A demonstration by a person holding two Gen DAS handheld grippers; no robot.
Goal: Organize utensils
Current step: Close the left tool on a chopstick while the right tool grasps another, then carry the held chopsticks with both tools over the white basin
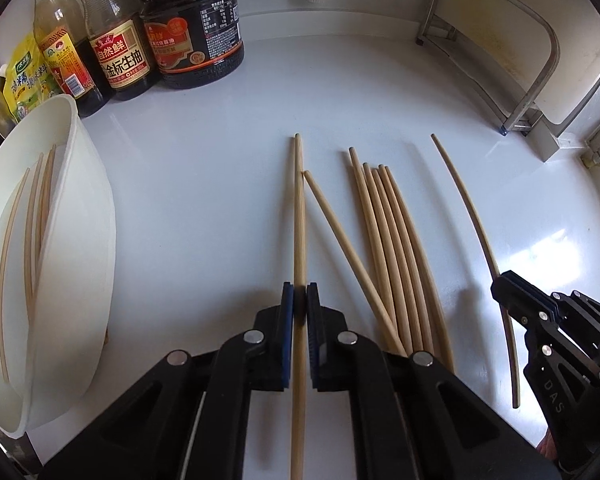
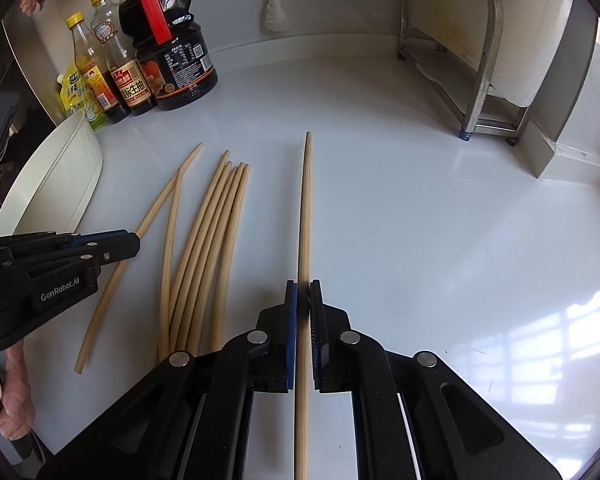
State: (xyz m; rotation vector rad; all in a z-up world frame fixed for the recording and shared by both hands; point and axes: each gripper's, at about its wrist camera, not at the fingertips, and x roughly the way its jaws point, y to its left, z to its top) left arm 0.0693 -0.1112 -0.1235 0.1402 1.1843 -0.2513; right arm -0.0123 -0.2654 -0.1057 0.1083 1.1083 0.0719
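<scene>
Wooden chopsticks lie on a white counter. My left gripper (image 1: 300, 300) is shut on one chopstick (image 1: 299, 208), held pointing away; the gripper also shows in the right wrist view (image 2: 134, 242). My right gripper (image 2: 303, 298) is shut on another single chopstick (image 2: 305, 208); in the left wrist view it (image 1: 504, 284) grips that chopstick (image 1: 466, 200) at the right. A loose bundle of several chopsticks (image 1: 384, 240) lies between them, also in the right wrist view (image 2: 212, 232). A white holder (image 1: 72, 240) on the left contains several chopsticks (image 1: 36, 220).
Sauce and oil bottles (image 1: 120, 40) stand at the back left, with a large dark jug (image 1: 198, 28). A metal rack (image 2: 476, 60) stands at the back right. A brush (image 2: 274, 12) hangs on the back wall.
</scene>
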